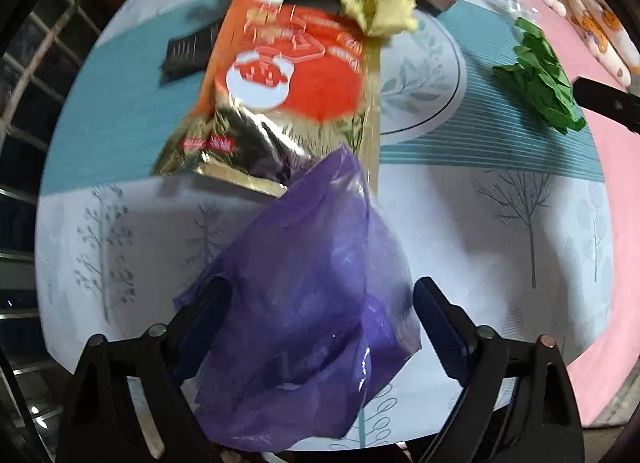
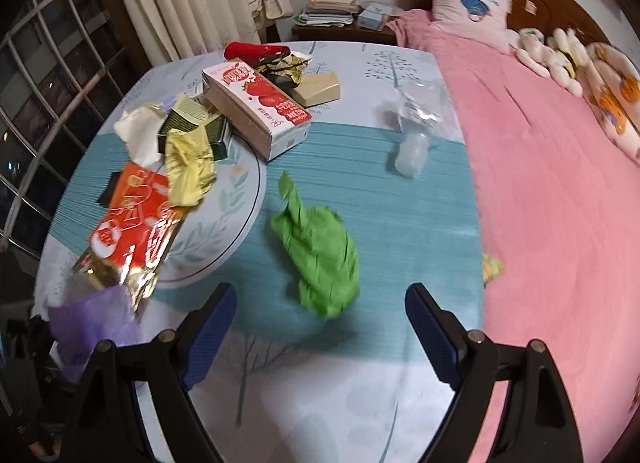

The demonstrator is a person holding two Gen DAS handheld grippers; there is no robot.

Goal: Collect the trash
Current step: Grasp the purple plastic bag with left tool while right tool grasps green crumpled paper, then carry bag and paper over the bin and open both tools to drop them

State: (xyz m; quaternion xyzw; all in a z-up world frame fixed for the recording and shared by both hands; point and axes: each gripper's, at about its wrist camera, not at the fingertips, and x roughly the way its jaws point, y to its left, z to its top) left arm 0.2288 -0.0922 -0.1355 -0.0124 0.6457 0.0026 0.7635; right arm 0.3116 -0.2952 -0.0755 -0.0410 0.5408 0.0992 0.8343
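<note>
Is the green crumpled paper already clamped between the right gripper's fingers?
No: the green crumpled paper lies on the tablecloth ahead of the right gripper, whose jaws stand wide apart without touching it.

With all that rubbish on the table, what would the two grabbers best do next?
Probably close the left gripper on the purple bag: the bag lies between its open fingers, ungripped. The right gripper, also open, hangs just short of the green crumpled paper, which needs somewhere to go.
</note>
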